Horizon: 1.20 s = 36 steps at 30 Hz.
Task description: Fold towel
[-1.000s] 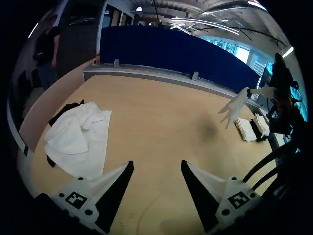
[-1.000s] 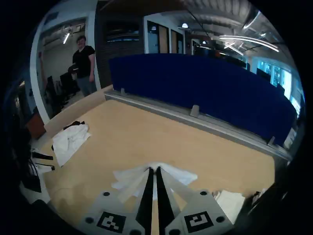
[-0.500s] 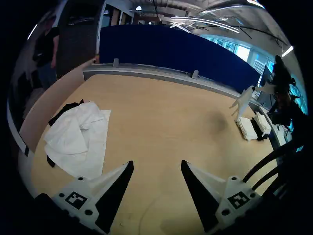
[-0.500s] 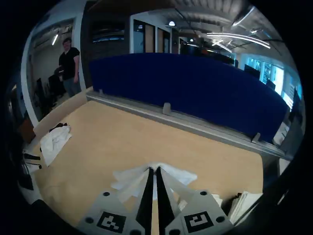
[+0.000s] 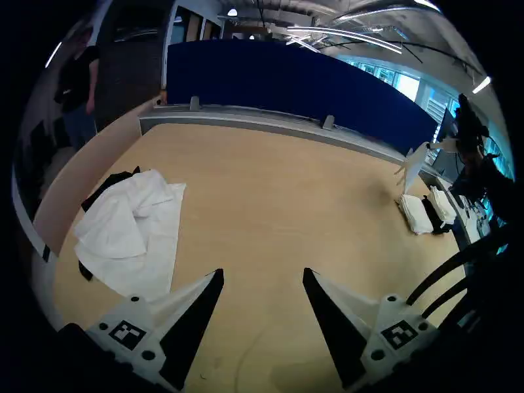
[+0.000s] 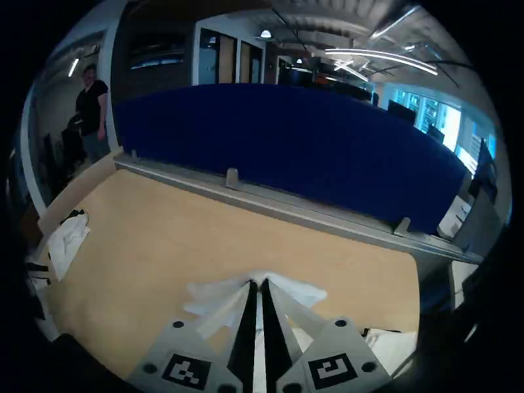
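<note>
In the left gripper view a rumpled pile of white towels (image 5: 131,229) lies on the wooden table (image 5: 275,190) at the left, just ahead of my left gripper (image 5: 262,278), which is open with nothing between its fingers. Far right, my right gripper (image 5: 445,145) holds a folded white towel (image 5: 412,164) in the air above a stack of folded towels (image 5: 419,215). In the right gripper view my right gripper (image 6: 257,288) is shut on that folded white towel (image 6: 291,291), whose edges fan out past the fingertips. The pile of unfolded towels (image 6: 65,239) sits far left.
A blue partition (image 5: 288,85) on a grey rail (image 5: 262,124) runs along the table's far edge. A person (image 6: 90,111) stands beyond the table's left end. Black chair parts (image 5: 458,268) stand at the right. A dark cloth (image 5: 108,183) lies under the towel pile.
My right gripper has carried the folded towel to the right, toward the folded stack at the table's end. The left gripper has stayed where it was, open.
</note>
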Each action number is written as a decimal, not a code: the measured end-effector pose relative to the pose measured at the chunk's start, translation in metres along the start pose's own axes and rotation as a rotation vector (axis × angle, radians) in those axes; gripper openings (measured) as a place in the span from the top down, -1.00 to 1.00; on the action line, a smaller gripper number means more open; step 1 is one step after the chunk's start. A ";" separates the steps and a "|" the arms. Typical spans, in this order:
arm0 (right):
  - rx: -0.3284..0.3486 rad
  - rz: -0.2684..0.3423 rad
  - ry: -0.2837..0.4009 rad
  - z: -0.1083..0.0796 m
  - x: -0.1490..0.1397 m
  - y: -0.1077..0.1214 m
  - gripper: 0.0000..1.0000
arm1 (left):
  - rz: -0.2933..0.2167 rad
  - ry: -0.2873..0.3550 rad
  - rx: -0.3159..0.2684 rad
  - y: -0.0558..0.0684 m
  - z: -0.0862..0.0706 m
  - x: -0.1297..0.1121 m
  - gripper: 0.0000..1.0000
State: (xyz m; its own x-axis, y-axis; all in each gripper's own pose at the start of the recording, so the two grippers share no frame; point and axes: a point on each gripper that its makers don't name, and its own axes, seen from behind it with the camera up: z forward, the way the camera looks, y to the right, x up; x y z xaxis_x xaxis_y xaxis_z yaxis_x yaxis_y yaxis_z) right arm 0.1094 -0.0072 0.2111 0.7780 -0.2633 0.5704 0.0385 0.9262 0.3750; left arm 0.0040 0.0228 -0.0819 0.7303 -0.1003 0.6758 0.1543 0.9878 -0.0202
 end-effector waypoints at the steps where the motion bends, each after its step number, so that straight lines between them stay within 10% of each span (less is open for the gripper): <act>1: -0.003 0.008 0.001 0.002 0.000 0.004 0.90 | 0.000 -0.001 0.001 0.000 0.001 0.000 -0.79; 18: -0.053 0.063 -0.054 0.005 -0.038 0.037 0.90 | 0.006 -0.007 -0.001 0.005 0.005 -0.001 -0.79; 36: -0.223 0.321 -0.234 -0.030 -0.218 0.072 0.90 | 0.027 -0.023 -0.010 0.011 0.007 -0.007 -0.79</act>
State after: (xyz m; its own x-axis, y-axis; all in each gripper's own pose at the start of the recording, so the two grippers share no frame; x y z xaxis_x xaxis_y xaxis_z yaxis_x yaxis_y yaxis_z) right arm -0.0388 0.1255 0.0919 0.6109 0.0163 0.7916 -0.0271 0.9996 0.0004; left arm -0.0042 0.0351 -0.0811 0.7187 -0.0706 0.6917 0.1416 0.9889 -0.0461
